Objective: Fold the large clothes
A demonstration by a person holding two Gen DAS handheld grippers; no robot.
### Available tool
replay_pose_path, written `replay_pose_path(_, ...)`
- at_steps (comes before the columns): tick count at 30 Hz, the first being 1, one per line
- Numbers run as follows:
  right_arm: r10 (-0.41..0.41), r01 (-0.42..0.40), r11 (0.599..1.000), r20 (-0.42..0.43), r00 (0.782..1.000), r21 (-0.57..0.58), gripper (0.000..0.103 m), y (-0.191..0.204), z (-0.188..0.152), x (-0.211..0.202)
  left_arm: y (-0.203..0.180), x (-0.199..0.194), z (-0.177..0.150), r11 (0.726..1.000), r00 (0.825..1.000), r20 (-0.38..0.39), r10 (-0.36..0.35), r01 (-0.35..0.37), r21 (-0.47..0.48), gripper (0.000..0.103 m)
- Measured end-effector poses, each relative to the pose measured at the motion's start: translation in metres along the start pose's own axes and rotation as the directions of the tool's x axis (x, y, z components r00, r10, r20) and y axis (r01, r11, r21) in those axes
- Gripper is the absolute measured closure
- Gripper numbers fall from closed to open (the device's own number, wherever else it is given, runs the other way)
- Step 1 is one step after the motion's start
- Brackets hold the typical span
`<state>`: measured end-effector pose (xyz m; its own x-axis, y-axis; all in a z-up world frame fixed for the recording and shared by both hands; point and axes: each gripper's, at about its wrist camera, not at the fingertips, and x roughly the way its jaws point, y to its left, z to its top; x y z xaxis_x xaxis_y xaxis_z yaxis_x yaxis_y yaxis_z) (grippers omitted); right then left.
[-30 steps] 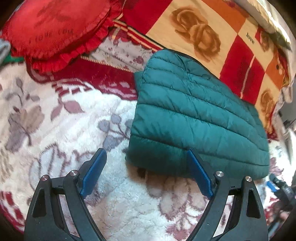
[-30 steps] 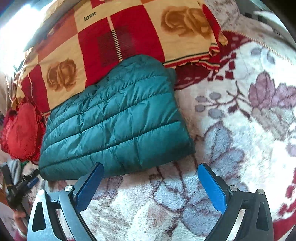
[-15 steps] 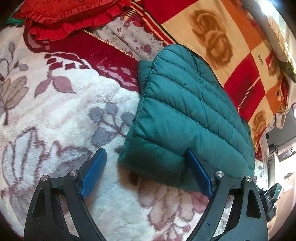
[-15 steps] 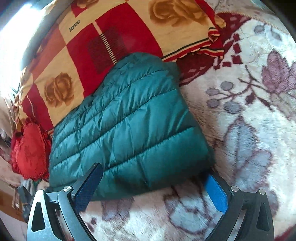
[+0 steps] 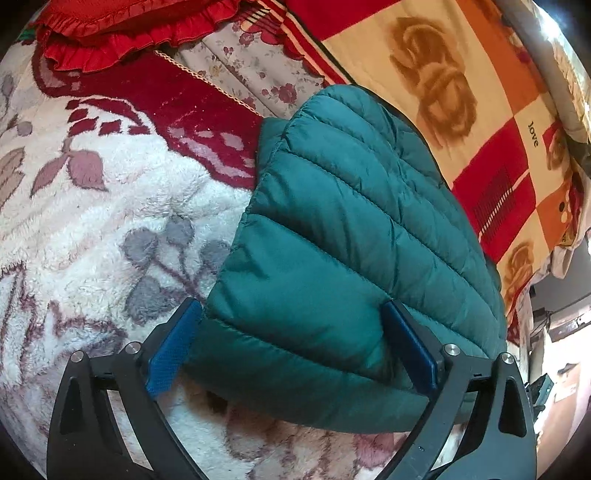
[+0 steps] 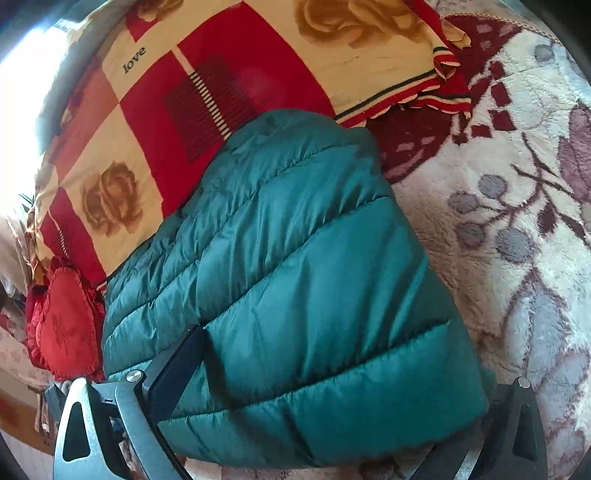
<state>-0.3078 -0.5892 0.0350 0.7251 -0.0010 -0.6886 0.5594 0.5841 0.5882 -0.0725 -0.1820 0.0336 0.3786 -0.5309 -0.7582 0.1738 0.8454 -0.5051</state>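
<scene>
A folded teal quilted puffer jacket [image 5: 351, 240] lies on a fluffy floral blanket. In the left wrist view my left gripper [image 5: 291, 347] is open, its blue-padded fingers straddling the jacket's near left corner, one pad [image 5: 171, 350] against the jacket's edge, the other pressed into the top fabric. In the right wrist view the jacket [image 6: 295, 277] fills the middle. My right gripper [image 6: 325, 402] is open around its near right corner; the left finger [image 6: 173, 373] rests on the fabric, the right finger is hidden under the jacket's corner.
The cream floral blanket [image 5: 92, 229] spreads around the jacket. A red and yellow rose-patterned blanket [image 5: 480, 129] lies behind it, also in the right wrist view [image 6: 221, 92]. A red frilled heart cushion [image 5: 129, 33] sits at the back left, and shows in the right wrist view [image 6: 62, 325].
Both grippers have moved forward and down onto the jacket's near edge, so its two near corners now sit between the open fingers. The jacket itself has not shifted.
</scene>
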Motion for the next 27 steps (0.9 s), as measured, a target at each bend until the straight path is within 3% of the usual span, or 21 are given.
replay_pose_path(2,0.0,0.0,1.0,-0.003,1.0,0.001,0.003,0.0,0.001,0.0,-0.001,0.0,0.0,1.0,1.0,-0.006,-0.009,0.009,0.011,0.009)
replay_pose_path(3,0.0,0.0,1.0,-0.002,1.0,-0.01,0.007,0.002,0.001,-0.001,-0.002,-0.001,-0.001,1.0,1.0,-0.008,-0.015,0.015,0.018,0.017)
replay_pose_path(5,-0.016,0.016,0.999,0.009,1.0,-0.038,0.029,0.004,0.002,-0.005,-0.004,-0.006,-0.002,0.999,1.0,0.001,-0.013,0.013,0.038,0.03)
replay_pose_path(8,-0.034,0.037,0.996,0.039,0.999,-0.08,0.051,0.011,0.003,-0.018,-0.009,-0.017,-0.004,0.996,1.0,0.025,-0.004,0.002,0.084,0.049)
replay_pose_path(11,-0.038,0.044,0.993,0.052,0.998,-0.113,0.061,0.017,0.003,-0.029,-0.014,-0.028,-0.005,0.993,0.999,0.041,-0.001,-0.004,0.121,0.062)
replay_pose_path(19,-0.022,0.031,0.982,0.053,0.998,-0.185,0.065,0.027,-0.015,-0.067,-0.008,-0.071,-0.027,0.983,0.998,0.041,-0.042,0.034,0.178,0.066)
replay_pose_path(27,-0.02,0.018,0.974,-0.004,1.0,-0.225,0.065,0.022,-0.068,-0.114,0.016,-0.121,-0.076,0.971,0.999,-0.002,-0.043,0.042,0.237,0.066)
